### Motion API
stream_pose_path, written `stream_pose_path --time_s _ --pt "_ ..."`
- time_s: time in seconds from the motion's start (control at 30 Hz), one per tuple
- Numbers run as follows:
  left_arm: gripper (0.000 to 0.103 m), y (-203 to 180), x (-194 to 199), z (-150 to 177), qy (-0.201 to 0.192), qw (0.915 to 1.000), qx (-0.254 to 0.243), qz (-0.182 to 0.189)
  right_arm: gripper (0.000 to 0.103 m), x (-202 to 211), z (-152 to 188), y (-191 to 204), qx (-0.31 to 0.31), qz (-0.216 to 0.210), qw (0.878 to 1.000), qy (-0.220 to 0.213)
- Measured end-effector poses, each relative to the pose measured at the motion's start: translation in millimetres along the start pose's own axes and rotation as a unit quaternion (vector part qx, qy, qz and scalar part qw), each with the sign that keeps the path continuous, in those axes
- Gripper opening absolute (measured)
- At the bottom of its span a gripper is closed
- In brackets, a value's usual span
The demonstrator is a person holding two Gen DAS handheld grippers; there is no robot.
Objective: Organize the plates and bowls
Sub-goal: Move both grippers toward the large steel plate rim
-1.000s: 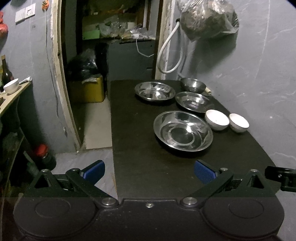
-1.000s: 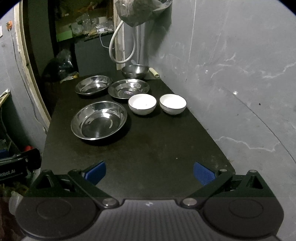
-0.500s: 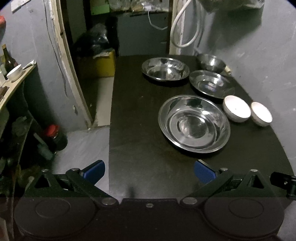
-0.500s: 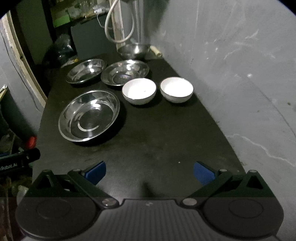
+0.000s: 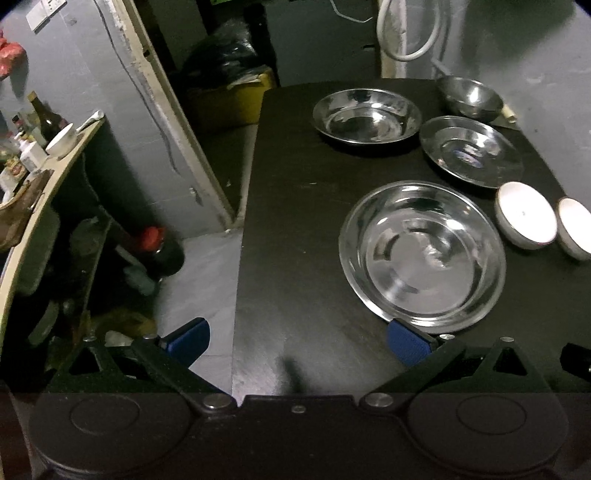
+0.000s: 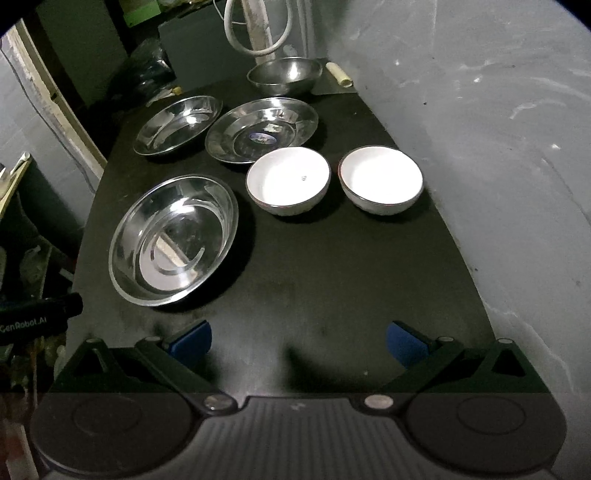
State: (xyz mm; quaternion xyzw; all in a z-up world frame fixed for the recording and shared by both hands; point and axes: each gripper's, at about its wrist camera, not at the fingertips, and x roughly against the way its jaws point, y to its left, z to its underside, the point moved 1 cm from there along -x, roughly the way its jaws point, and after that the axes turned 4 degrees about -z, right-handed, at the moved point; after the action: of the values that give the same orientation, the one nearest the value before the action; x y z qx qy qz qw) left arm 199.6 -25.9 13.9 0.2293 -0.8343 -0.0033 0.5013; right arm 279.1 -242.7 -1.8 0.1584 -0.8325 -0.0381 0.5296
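Note:
On the black table lie three steel plates: a large near one, a far left one and a flat one. A small steel bowl stands at the back. Two white bowls sit side by side: the left bowl and the right bowl. My left gripper is open, its right pad just before the near plate's rim. My right gripper is open above bare table, short of the white bowls.
A grey wall runs along the table's right side. A white hose hangs at the back. Left of the table the floor drops away, with a red-capped bottle and a cluttered shelf. The other gripper's body shows at the left edge.
Both grippers have moved forward and tilted down toward the table; the dishes look larger and closer. Nothing on the table has moved, and both grippers stay open.

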Motion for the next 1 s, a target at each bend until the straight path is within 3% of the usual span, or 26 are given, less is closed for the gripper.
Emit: stream_pose_path --time_s 0.2,0.33,0.67,0.9,1.0 --pt "0.102 -2 -11 -17 0.009 0.9997 -0.017 -0.017 0.103 -17 -9 -1 -0.018 -0.014 1.000 0.021" --pt "0.102 6 -25 -28 0.009 0.9997 -0.023 0.003 0.103 -25 -6 3 -0.036 -0.002 0.999 0.028" --pt "0.102 33 -74 -80 -0.024 0.9942 -0.018 0.104 0.103 6 -19 33 -0.064 0.031 0.994 -0.085" --pt "0.102 42 -99 -113 -0.038 0.9936 -0.010 0.106 0.103 -3 -46 54 -0.029 -0.003 0.992 -0.126" --pt "0.102 46 -110 -128 -0.037 0.9953 0.005 0.089 0.103 -17 -67 62 0.003 -0.028 0.989 -0.144"
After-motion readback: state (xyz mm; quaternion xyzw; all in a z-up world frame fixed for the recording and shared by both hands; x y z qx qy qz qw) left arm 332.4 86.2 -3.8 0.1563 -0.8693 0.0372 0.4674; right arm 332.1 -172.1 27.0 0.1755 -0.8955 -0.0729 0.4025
